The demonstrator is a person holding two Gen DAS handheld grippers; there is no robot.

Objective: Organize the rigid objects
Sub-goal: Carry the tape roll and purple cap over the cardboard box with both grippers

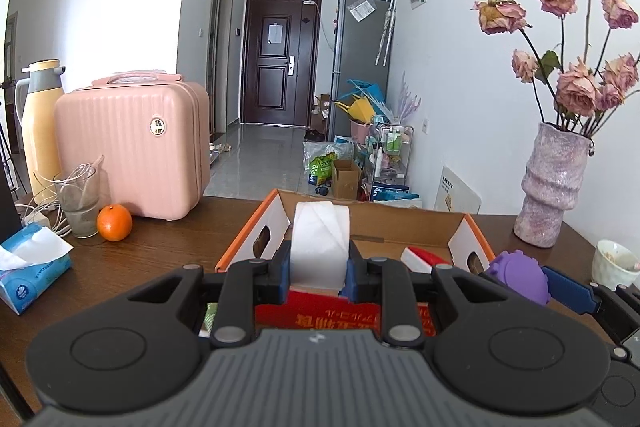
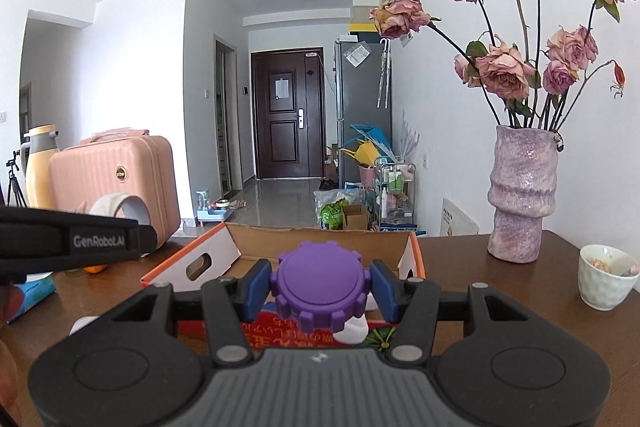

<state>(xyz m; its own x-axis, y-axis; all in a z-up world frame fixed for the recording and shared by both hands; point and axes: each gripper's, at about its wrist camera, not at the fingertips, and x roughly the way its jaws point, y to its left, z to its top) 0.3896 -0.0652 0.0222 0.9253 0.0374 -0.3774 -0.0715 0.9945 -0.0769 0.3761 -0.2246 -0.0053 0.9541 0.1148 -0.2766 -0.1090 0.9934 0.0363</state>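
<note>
Both grippers tilt slightly down above the cardboard box [image 1: 416, 223]: the left gripper [image 1: 319, 269] pinches a white tape roll [image 1: 319, 243], the right gripper [image 2: 321, 287] a purple ridged lid [image 2: 322, 287].

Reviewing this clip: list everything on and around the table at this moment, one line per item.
White tape roll: one, between the left gripper's pads, above the box.
Purple knobbed plastic lid: one, between the right gripper's pads.
Open cardboard box with orange edge: one, table centre.
Pink ribbed hard case: one, table's far left.
Yellow thermos jug: one, beside the case.
Orange fruit: one, before the case.
Clear glass: one, beside the fruit.
Blue tissue pack: one, near left.
Mauve vase of dried roses: one, right.
White cup: one, far right.
Left gripper; right gripper: black, blue pads.
</note>
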